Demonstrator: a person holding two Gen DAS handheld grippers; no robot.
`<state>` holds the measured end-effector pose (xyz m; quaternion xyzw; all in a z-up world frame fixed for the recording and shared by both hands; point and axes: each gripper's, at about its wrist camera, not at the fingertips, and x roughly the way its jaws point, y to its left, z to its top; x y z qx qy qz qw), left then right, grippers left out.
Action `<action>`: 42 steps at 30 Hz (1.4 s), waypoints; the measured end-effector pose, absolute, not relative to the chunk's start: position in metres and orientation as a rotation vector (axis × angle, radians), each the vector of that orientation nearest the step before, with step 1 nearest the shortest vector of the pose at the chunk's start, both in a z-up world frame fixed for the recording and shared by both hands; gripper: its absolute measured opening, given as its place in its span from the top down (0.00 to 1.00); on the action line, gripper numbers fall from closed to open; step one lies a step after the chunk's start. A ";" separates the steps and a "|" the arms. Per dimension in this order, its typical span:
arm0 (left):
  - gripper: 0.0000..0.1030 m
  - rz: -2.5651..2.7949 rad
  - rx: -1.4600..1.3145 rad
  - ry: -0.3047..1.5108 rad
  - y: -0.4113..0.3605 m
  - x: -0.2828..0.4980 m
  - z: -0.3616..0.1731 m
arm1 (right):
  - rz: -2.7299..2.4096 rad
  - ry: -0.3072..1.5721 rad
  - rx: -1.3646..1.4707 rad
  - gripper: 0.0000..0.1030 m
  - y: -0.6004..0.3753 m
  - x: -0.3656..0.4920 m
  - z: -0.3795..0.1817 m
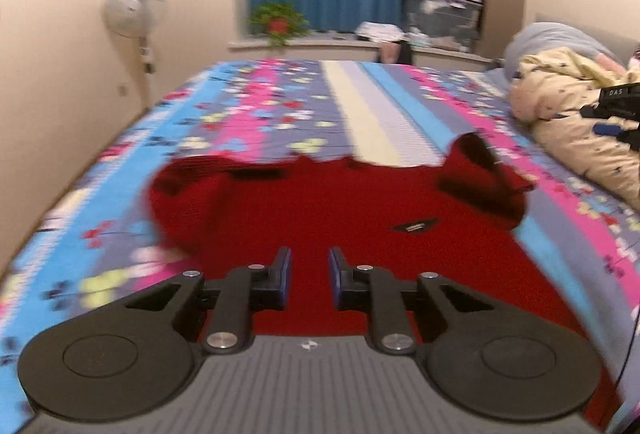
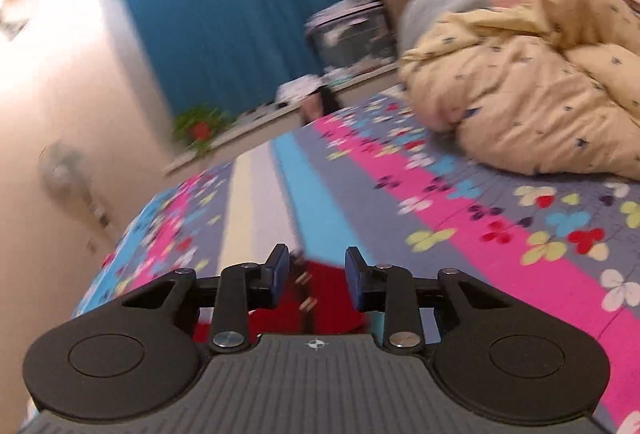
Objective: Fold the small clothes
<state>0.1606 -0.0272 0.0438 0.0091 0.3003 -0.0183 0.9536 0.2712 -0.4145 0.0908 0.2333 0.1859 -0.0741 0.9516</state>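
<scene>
Red knitted sweater [image 1: 340,210] spread on the floral bed sheet [image 1: 248,106], one sleeve [image 1: 480,174] turned over its body. Left tongs [image 1: 310,262] hover above the near hem, narrowly parted, gripping nothing. Right tongs [image 2: 316,260] stand somewhat wider above the garment's edge, also empty. Risk: the loosely folded sleeve may slide open, since neither pair pins it.
</scene>
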 end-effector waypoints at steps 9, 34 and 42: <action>0.79 -0.250 -0.055 0.629 -0.180 0.287 0.011 | -0.365 0.424 0.653 0.66 -0.505 0.285 0.067; 0.94 -0.162 -0.186 0.685 -0.089 0.363 0.009 | -0.319 0.495 0.642 0.70 -0.495 0.290 0.061; 0.93 0.209 -0.197 0.762 0.092 0.364 0.011 | -0.282 0.525 0.613 0.69 -0.474 0.296 0.058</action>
